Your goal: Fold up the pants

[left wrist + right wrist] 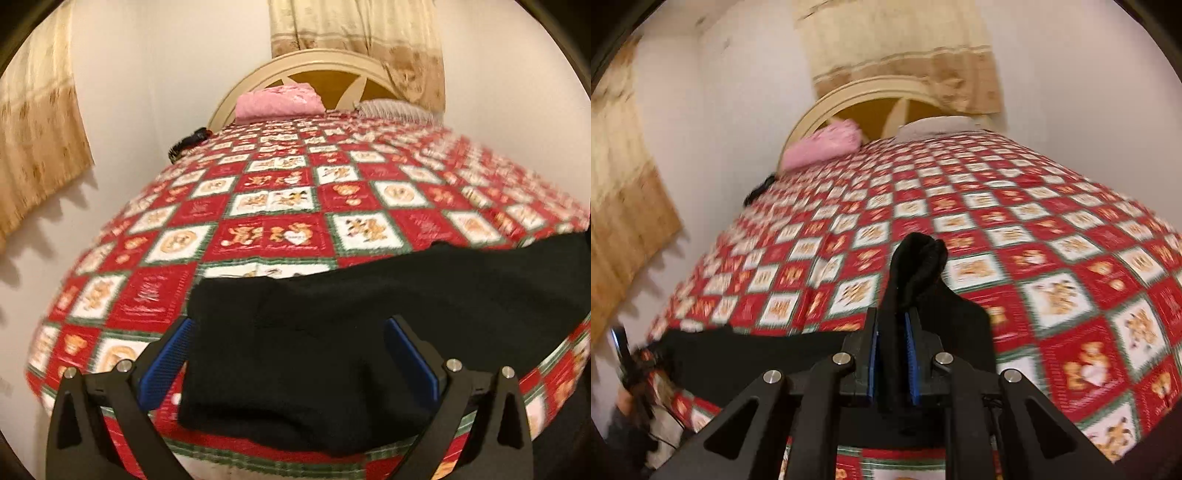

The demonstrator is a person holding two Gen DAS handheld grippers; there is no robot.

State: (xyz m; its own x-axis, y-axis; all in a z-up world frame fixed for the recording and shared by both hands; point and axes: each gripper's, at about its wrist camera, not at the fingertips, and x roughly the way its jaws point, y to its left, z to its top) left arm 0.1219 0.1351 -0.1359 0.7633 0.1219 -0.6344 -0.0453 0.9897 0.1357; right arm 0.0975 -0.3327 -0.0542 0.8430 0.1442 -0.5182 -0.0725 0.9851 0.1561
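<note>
- Left wrist view: the bed [280,192] wears a red, white and green checked cover, and the black pants [369,317] lie along its near edge.
- At the far end a pink bundle [277,101] and a striped pillow [391,109] sit against the cream headboard [306,62]; a dark brush-like thing [188,144] lies at the bed's left edge, too blurred to name.
- Curtains [37,147] hang on the left wall and behind the headboard.
- Nothing lies on the cover between the pants and the pillows.
- Left gripper [288,354] stands wide, a blue pad on each side of the pants' left end; I cannot tell whether the pads touch the cloth.
- The pants' long axis runs left to right across the near edge, with the left end drooping over the bed's front.
- Right wrist view: the right gripper [891,341] is narrow, clamped on a bunched fold of the pants [916,266] that sticks up past the fingertips.
- From that fold the cloth trails down and left along the bed edge to the far lower left, where the other gripper [624,354] shows, blurred.
</note>
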